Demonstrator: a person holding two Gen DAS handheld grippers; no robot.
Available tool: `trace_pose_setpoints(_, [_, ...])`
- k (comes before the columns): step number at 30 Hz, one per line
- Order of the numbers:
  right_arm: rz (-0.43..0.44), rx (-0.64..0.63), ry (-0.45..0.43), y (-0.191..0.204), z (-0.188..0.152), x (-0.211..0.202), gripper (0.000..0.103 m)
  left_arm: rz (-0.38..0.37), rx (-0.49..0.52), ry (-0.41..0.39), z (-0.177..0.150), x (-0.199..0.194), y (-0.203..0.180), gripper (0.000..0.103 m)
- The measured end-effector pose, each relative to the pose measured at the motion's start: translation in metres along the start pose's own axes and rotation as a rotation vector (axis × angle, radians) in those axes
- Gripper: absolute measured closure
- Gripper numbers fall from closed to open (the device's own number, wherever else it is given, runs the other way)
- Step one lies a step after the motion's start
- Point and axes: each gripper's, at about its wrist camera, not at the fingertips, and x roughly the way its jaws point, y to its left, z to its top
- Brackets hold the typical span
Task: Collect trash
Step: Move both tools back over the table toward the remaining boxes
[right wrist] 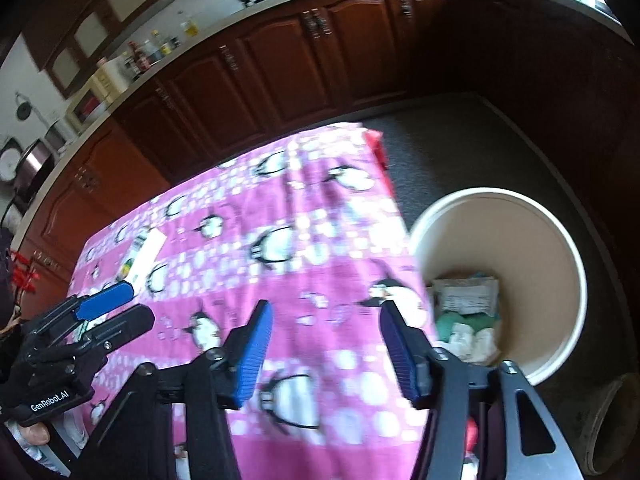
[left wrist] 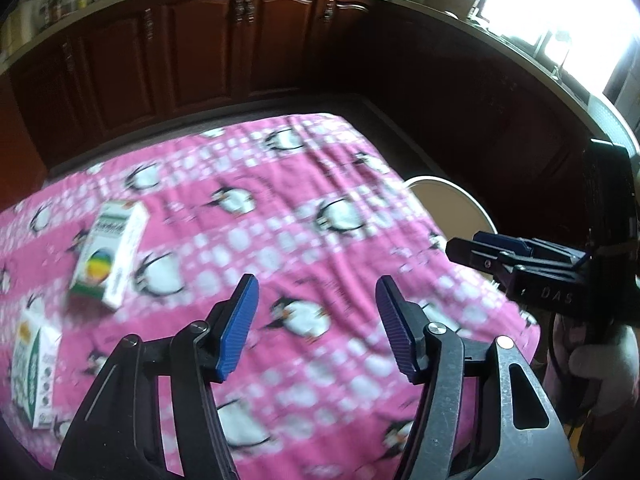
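Two small cartons (left wrist: 110, 254) (left wrist: 34, 372) are seen lying flat on the pink-clothed surface (left wrist: 304, 208), left of both grippers; left gripper (left wrist: 316, 320) and right gripper (right wrist: 326, 354) are held apart, empty. Cartons are judged light, crushable (best pinched across narrow sides); bin (right wrist: 560, 240) is placed beside the surface

Soft-looking cloth (left wrist: 304, 184), glossy wooden cabinets (left wrist: 208, 44), seemingly smooth plastic bucket (right wrist: 560, 240).

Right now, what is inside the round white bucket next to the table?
Inside the bucket lie crumpled white paper, something green and white wads. The right gripper and the tablecloth hide the near bottom.
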Motion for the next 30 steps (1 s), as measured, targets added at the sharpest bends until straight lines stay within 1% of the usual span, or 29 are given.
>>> trace_pose_setpoints(3, [0.026,-0.038,0.025,0.021,0.0,0.008,0.04,0.023,-0.025,0.007,-0.012,-0.011,0.025,0.039])
trace_pose_setpoints(6, [0.044,-0.079,0.039,0.044,-0.001,0.015,0.04,0.062,-0.059,0.013,-0.025,-0.023,0.056,0.038])
trace_pose_setpoints(11, [0.07,-0.125,0.056,0.073,-0.003,0.026,0.04,0.126,-0.103,0.016,-0.041,-0.038,0.092,0.038])
trace_pose_setpoints(15, [0.082,-0.161,0.086,0.094,-0.006,0.036,0.04,0.158,-0.125,0.013,-0.051,-0.05,0.112,0.038])
trace_pose_setpoints(18, [0.088,-0.186,0.099,0.109,-0.008,0.041,0.04,0.17,-0.129,0.009,-0.057,-0.056,0.12,0.038])
trace_pose_setpoints(23, [0.103,-0.208,0.11,0.129,-0.009,0.047,0.04,0.196,-0.132,0.002,-0.062,-0.065,0.134,0.038])
trace_pose_setpoints(26, [0.098,-0.227,0.111,0.142,-0.01,0.05,0.04,0.208,-0.138,0.0,-0.065,-0.07,0.143,0.038])
trace_pose_setpoints(30, [0.119,-0.241,0.128,0.158,-0.011,0.057,0.04,0.216,-0.155,-0.005,-0.069,-0.076,0.157,0.038])
